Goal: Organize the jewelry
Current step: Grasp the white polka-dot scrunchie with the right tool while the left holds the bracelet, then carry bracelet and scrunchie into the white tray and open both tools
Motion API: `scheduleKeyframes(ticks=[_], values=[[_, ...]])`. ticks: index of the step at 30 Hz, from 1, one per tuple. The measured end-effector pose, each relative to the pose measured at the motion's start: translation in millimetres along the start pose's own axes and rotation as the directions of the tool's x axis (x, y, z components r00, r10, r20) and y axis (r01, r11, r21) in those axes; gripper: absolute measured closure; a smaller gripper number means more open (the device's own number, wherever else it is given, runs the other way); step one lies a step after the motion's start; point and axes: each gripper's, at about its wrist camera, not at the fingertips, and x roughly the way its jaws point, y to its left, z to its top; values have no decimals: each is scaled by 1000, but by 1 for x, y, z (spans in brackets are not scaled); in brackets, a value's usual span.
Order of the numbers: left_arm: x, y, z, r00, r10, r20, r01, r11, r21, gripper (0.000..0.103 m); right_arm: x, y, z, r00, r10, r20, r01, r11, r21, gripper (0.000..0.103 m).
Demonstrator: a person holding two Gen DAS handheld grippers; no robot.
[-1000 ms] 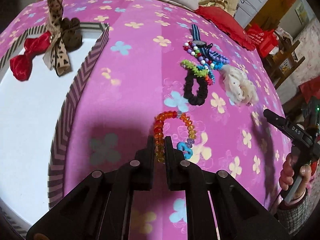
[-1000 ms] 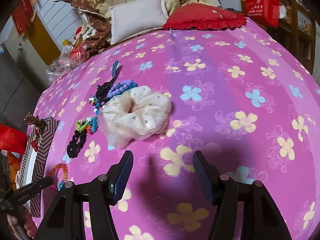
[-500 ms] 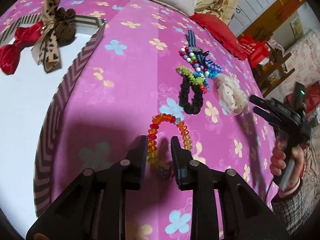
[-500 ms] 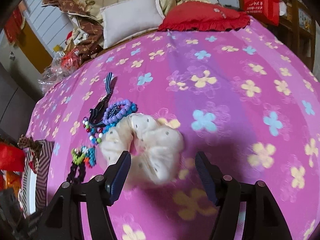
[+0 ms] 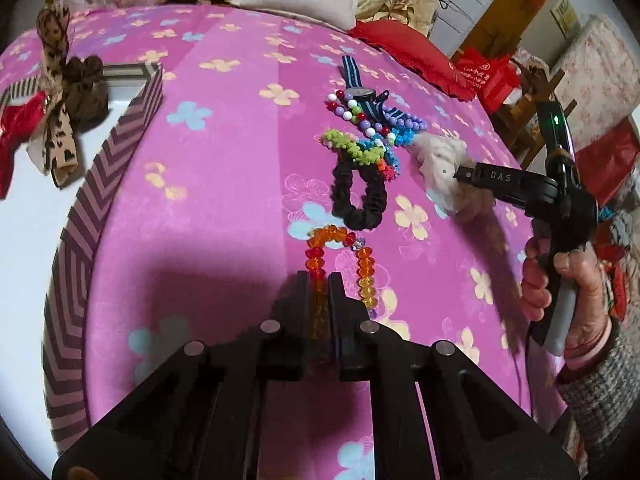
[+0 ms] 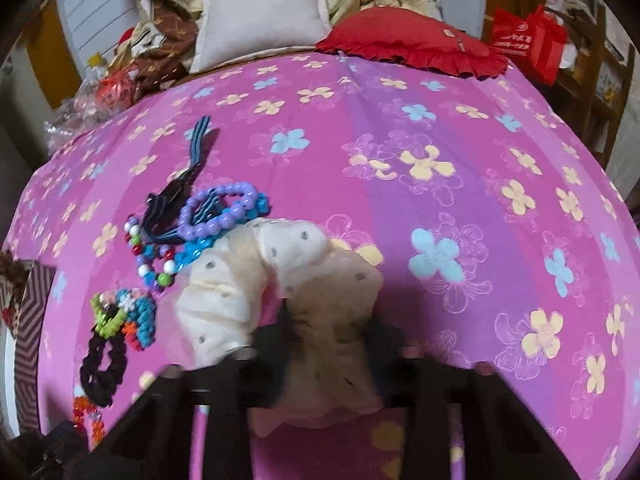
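My left gripper (image 5: 319,280) is shut on one side of the orange and red bead bracelet (image 5: 362,264), which lies on the pink flowered bedspread. Beyond it lie a black scrunchie (image 5: 358,196), a green and blue bracelet (image 5: 360,150), a bead string and a striped watch (image 5: 358,90). My right gripper (image 6: 328,328) has its fingers around the cream dotted scrunchie (image 6: 280,280), which bunches up between them; the view is blurred. The right gripper also shows in the left wrist view (image 5: 464,174), at the cream scrunchie (image 5: 438,160).
A chevron-edged box (image 5: 100,184) with a white floor stands at the left, holding a red bow (image 5: 12,140) and a leopard bow (image 5: 60,120). A white pillow (image 6: 260,20) and red cushion (image 6: 408,44) lie at the bed's far end.
My left gripper opened, moved along the orange bracelet and shut on it again. My right gripper moved forward over the cream scrunchie and closed in around it.
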Motion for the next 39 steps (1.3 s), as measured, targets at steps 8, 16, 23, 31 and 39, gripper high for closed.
scheduleKeyframes(ticks=[8, 16, 23, 31, 39], values=[[-47, 0, 7, 992, -82, 94, 85, 996, -18, 96, -59, 11, -5, 997, 3, 73, -2, 1000, -9, 90], [-115, 23, 12, 973, -84, 217, 101, 992, -69, 96, -128, 61, -15, 988, 52, 143, -37, 994, -107, 90], [-154, 84, 3, 962, 34, 271, 26, 976, -215, 96, -149, 145, -35, 982, 150, 115, -120, 963, -240, 90], [-165, 174, -8, 948, 191, 255, -55, 887, -459, 96, -133, 277, -68, 962, 273, -26, -259, 873, -414, 90], [-161, 239, -20, 954, 196, 227, -14, 785, -619, 96, -86, 365, -95, 956, 261, -134, -292, 806, -515, 90]])
